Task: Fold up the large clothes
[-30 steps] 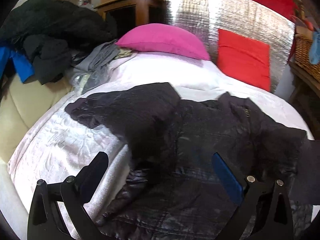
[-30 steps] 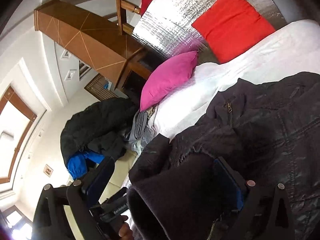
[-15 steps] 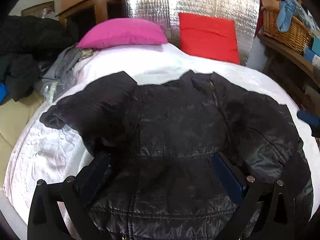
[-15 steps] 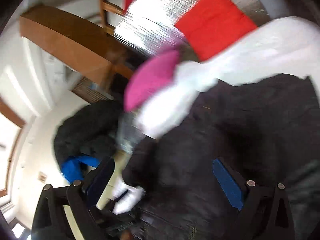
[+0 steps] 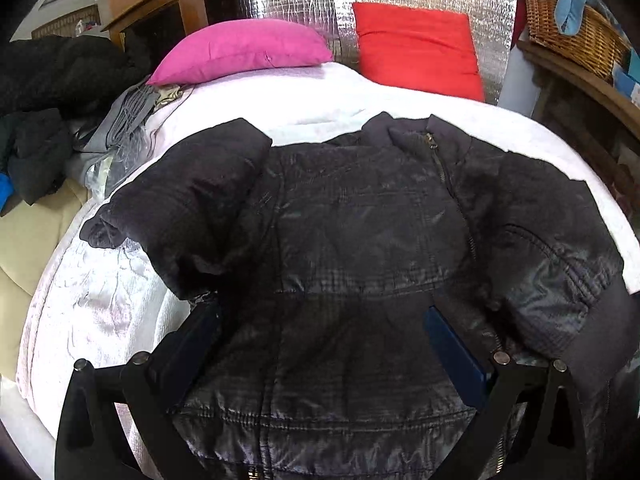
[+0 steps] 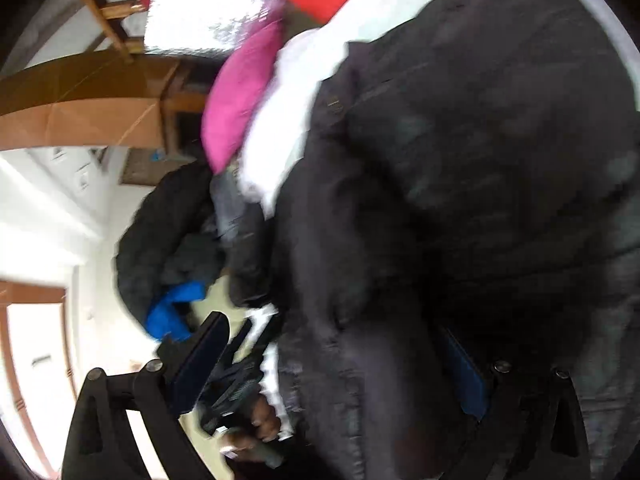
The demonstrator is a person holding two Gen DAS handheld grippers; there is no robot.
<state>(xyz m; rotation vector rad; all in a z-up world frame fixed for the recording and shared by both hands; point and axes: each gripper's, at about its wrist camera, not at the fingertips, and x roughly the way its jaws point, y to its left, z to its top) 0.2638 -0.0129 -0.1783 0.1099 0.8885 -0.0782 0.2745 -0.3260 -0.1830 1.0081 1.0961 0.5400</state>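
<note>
The right wrist view is motion-blurred throughout — the black jacket (image 6: 460, 200) shows no sharp seams, and its hem runs off the left view's bottom edge.

Black two-finger tools, one per hand.
Left tool (image 5: 320, 332) and right tool (image 6: 332, 360): black angular frames, blue finger pads (image 5: 452, 344), silver screws.

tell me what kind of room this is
Most likely a bedroom in a home. A black jacket lies spread on a bed with a white cover, a pink pillow and a red pillow sit at its head, and a wicker basket stands on a wooden shelf beside it.
</note>
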